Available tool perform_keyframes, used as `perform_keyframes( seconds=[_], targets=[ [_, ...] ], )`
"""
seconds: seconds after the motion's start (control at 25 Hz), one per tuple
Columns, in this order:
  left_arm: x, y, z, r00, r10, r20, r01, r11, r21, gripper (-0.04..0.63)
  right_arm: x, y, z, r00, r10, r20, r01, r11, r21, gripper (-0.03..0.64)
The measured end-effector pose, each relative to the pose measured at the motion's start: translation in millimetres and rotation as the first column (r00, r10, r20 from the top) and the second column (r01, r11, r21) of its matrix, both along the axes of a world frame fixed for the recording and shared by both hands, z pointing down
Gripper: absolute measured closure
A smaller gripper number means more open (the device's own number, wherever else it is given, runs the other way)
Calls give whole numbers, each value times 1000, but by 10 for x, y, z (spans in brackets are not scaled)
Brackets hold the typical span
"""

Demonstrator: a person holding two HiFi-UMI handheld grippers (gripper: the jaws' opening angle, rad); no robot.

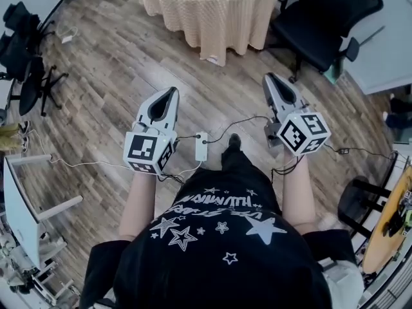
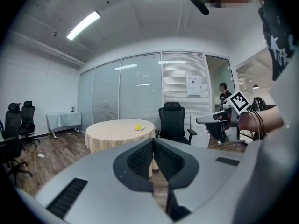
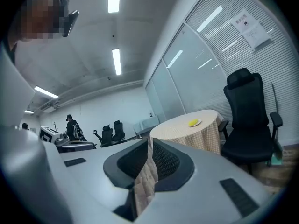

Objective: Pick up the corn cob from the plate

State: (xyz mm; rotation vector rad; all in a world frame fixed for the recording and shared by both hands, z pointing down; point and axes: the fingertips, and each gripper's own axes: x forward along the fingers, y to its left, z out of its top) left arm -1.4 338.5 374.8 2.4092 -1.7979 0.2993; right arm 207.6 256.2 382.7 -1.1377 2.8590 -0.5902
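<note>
The corn cob [image 3: 193, 122] lies well ahead of you.
Your left claw [image 1: 172, 92] and right claw [image 1: 268, 77] are closed and empty; the cob sits on a plate [image 3: 199, 123] on the round surface [image 3: 187, 135].

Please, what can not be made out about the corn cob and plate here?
Head view: the table is cut off by the upper edge; the cob cannot be made out there.
Left gripper view: the corn cob is only a small yellow spot, too small to tell how it lies.
Right gripper view: the plate under it is too small to show its rim.
</note>
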Motion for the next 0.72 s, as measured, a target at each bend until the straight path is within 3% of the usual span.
perform_keyframes(
  seconds=[0.32,0.44,0.72],
  targets=[
    [306,-946,-63,998,-61,-12,61,998,21,586,427,-911,86,1000,-22,9,22,999,-34,569],
    [328,-1129,-70,994,-100,-37,100,995,22,586,517,-1103,130,999,-30,15,31,998,-49,569],
    [400,-1355,-60,997,-81,-18,82,996,23,586,576,-1287,245,999,-18,29,21,997,-80,569]
  ],
)
